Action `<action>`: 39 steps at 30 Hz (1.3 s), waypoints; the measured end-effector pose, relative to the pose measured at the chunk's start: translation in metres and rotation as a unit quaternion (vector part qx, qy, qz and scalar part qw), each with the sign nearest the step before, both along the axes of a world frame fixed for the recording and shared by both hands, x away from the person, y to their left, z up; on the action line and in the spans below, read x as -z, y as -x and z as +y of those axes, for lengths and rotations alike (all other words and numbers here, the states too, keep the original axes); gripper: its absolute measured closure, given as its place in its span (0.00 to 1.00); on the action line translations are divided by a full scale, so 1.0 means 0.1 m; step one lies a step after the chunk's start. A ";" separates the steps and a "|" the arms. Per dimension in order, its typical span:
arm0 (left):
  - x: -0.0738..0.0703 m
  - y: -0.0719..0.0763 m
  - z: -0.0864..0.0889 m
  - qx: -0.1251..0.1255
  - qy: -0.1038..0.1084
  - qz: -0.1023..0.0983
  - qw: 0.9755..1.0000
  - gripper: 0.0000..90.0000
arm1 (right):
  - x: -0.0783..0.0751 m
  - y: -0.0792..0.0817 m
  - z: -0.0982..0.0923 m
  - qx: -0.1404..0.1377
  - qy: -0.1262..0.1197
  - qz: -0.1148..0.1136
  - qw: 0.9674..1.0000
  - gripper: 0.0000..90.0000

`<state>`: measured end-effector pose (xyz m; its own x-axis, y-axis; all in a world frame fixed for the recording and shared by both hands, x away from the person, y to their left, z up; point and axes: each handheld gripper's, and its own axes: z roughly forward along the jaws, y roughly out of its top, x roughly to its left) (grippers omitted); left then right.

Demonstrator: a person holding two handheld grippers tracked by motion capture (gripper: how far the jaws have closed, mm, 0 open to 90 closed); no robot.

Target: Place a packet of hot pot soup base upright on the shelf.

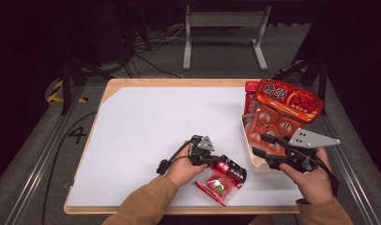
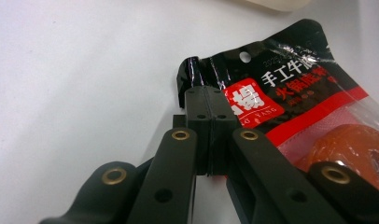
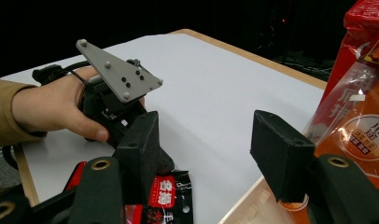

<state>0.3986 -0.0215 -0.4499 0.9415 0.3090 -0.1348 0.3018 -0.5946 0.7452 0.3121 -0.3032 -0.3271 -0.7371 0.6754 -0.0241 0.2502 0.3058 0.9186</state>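
I have the left gripper (image 1: 216, 161) low in the centre of the high view, and its jaws are pinched fully together on the top edge of the red-and-black snack packet (image 1: 223, 176). In the left gripper view the two black pads (image 2: 209, 113) meet flat with the packet's (image 2: 290, 107) dark upper corner nipped between them, just left of its hanging hole. The packet lies on the white table sheet (image 1: 156, 126) at the lower centre, its clear window showing a round orange-red piece.

My right gripper (image 1: 257, 147) sits at the lower right of the high view, its jaws standing partly apart with nothing between them. In the right gripper view, white sheet shows through the gap. It hovers by the near rim of the pale tray (image 1: 252, 159), which holds orange and red snack bags (image 1: 288, 100).
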 end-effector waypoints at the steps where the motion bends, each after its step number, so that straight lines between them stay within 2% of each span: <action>1: -0.03 0.01 0.01 0.000 0.001 -0.001 1.000 1.00 | 0.00 0.00 0.00 0.000 0.000 0.000 1.000 0.48; 7: -0.23 0.05 0.08 -0.004 0.027 -0.012 1.000 1.00 | 0.02 -0.01 0.00 -0.001 -0.001 0.005 1.000 0.48; 9: -0.30 0.06 0.12 -0.004 0.044 -0.019 0.999 1.00 | 0.03 -0.01 0.01 -0.001 0.000 0.007 1.000 0.48; 14: -0.48 0.12 0.20 -0.001 0.069 -0.025 0.997 1.00 | 0.03 -0.01 0.02 -0.003 -0.001 0.010 1.000 0.48; 15: -0.50 0.13 0.21 0.000 0.068 -0.028 0.997 1.00 | 0.03 -0.01 0.03 -0.003 -0.001 0.011 1.000 0.47; 17: -0.51 0.14 0.20 -0.001 0.066 -0.029 0.997 1.00 | 0.04 -0.02 0.03 -0.003 -0.001 0.014 1.000 0.47; 18: -0.50 0.14 0.19 -0.002 0.057 -0.032 0.998 1.00 | 0.04 -0.02 0.03 -0.003 0.000 0.014 1.000 0.47; 23: -0.41 0.13 0.14 0.002 0.052 -0.019 0.998 1.00 | 0.06 -0.03 0.05 -0.006 0.001 0.020 1.000 0.47; 27: -0.43 0.13 0.16 -0.001 0.058 -0.011 0.998 1.00 | 0.14 -0.07 0.09 -0.011 0.008 0.034 0.999 0.47; 31: -0.42 0.12 0.19 -0.013 0.044 -0.003 0.999 0.99 | 0.24 -0.11 0.13 -0.010 0.018 0.060 0.998 0.47; 32: -0.42 0.12 0.18 -0.016 0.040 0.003 0.999 0.94 | 0.26 -0.12 0.14 -0.009 0.022 0.067 0.997 0.47; 35: -0.38 0.12 0.16 -0.027 0.014 0.018 0.999 0.89 | 0.32 -0.14 0.18 -0.011 0.033 0.082 0.996 0.48; 37: -0.35 0.11 0.14 -0.034 -0.004 0.033 0.999 0.81 | 0.33 -0.14 0.19 -0.014 0.035 0.084 0.996 0.48; 39: -0.30 0.09 0.11 -0.039 -0.010 0.050 0.998 0.75 | 0.33 -0.14 0.20 -0.014 0.032 0.085 0.996 0.48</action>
